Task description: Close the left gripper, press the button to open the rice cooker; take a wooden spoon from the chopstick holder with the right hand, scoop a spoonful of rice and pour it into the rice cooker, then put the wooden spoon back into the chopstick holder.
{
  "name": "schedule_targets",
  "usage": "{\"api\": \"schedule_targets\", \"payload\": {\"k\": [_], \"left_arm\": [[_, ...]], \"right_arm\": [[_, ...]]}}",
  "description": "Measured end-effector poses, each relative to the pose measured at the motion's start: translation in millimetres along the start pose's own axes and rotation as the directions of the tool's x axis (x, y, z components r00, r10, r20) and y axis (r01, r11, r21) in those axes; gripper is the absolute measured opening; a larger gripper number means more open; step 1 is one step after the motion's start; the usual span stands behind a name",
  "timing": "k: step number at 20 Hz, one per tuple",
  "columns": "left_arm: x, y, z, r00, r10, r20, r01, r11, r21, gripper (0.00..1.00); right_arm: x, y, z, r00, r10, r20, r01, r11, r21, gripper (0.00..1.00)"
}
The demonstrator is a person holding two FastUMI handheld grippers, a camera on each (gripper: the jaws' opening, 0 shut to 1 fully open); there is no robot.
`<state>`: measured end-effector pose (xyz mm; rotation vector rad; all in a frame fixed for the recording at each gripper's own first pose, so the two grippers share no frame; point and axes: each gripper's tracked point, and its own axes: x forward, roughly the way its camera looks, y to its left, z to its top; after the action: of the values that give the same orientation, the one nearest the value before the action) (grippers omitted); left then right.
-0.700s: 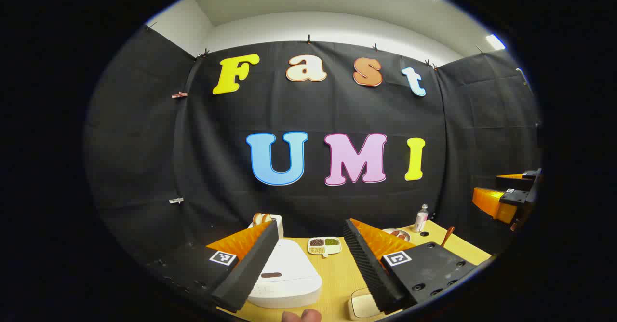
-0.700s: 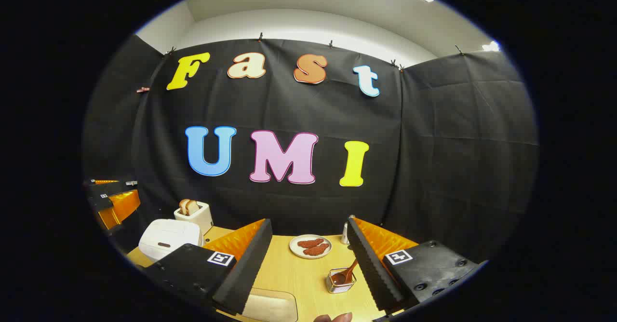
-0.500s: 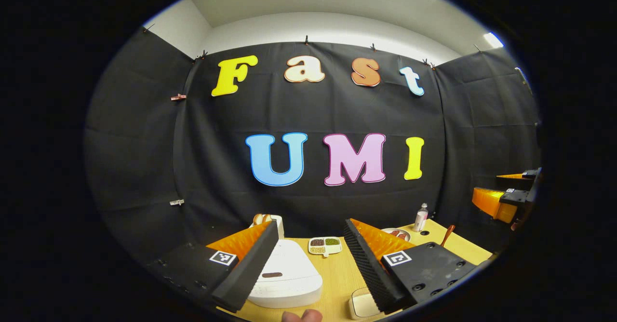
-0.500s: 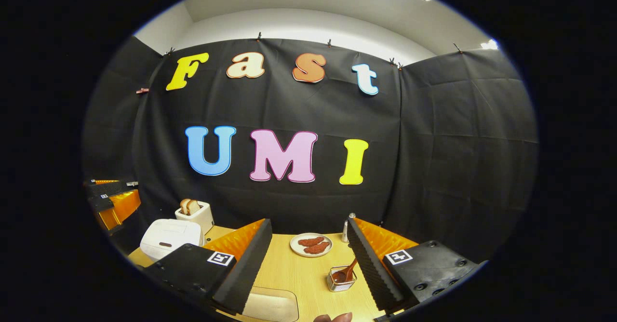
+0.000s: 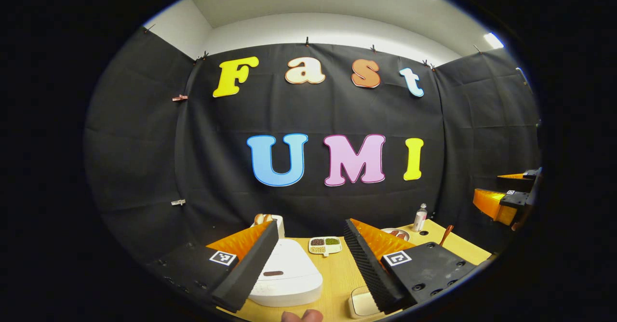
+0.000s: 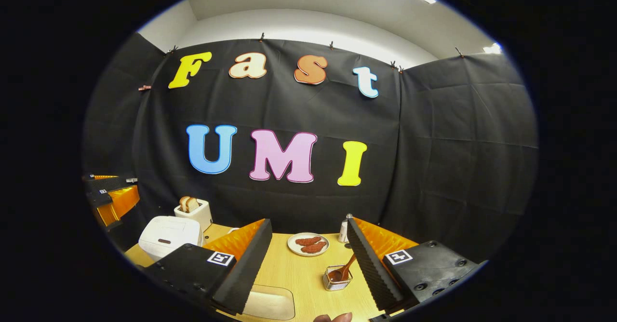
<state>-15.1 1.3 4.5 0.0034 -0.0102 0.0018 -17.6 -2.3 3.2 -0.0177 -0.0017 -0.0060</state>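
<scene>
A white rice cooker with its lid down sits on the wooden table, right below and ahead of my left gripper, which hangs open above it with nothing between its fingers. In the right gripper view the same rice cooker stands at the left. A wire chopstick holder with a wooden spoon leaning in it stands just ahead of my right gripper, also open and empty. A shallow rice container lies under the right gripper's near side. The spoon handle shows at the right in the left gripper view.
A toaster with bread stands behind the cooker. A plate of sausages and a small bottle sit at the back. A divided dish of beans lies mid-table. The other gripper hangs at the right edge.
Both views have shifted only slightly; the right gripper has drifted a little, so the holder and plate sit a bit further left. Both grippers stay open.
</scene>
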Motion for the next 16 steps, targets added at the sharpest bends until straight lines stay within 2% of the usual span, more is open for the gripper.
{"api": "schedule_targets", "payload": {"k": [2,4,7,8,9,10,11,14,15,16], "left_arm": [[-1.6,-1.0,0.8,1.000,-0.009,0.002,0.009,1.000,-0.003,0.95],[-4.3,-8.9,-2.5,0.999,-0.047,-0.006,0.047,0.999,0.009,0.95],[-6.2,-9.5,-2.3,0.997,-0.074,-0.014,0.075,0.997,0.030,0.59],[-6.7,-17.0,-5.3,0.995,-0.101,-0.027,0.102,0.994,0.030,0.52],[-6.9,-10.2,-7.9,0.996,-0.079,-0.034,0.080,0.996,0.035,0.34],[-4.6,-4.7,-10.7,0.997,-0.066,-0.033,0.067,0.997,0.034,0.22],[-6.3,-3.0,-10.1,0.996,-0.086,-0.032,0.086,0.996,0.024,0.07],[5.0,16.2,-29.3,0.993,-0.084,-0.081,0.084,0.996,0.000,0.10],[11.5,23.4,-38.6,0.990,-0.092,-0.110,0.090,0.996,-0.016,0.07],[19.5,31.0,-48.7,0.986,-0.098,-0.138,0.093,0.995,-0.042,0.10]], "right_arm": [[-1.9,-2.2,1.3,1.000,-0.003,0.006,0.003,1.000,0.002,0.97],[-3.3,-1.5,1.4,1.000,-0.002,0.005,0.002,1.000,0.005,0.97],[-5.0,-5.1,1.1,1.000,-0.011,0.007,0.011,1.000,0.011,0.97],[-5.7,-4.7,1.8,1.000,-0.012,0.010,0.012,1.000,0.012,0.97],[-5.5,-5.0,1.8,1.000,-0.013,0.011,0.013,1.000,0.010,0.97],[-5.8,-4.8,2.2,1.000,-0.013,0.012,0.013,1.000,0.006,0.97],[-5.7,-4.4,1.3,1.000,-0.012,0.011,0.012,1.000,0.002,0.97],[-5.4,-5.8,0.1,1.000,-0.010,0.009,0.010,1.000,-0.003,0.97],[-6.3,-7.2,0.5,1.000,-0.013,0.010,0.013,1.000,-0.004,0.97],[-7.3,-9.2,-0.7,1.000,-0.016,0.009,0.016,1.000,-0.006,0.97]]}}
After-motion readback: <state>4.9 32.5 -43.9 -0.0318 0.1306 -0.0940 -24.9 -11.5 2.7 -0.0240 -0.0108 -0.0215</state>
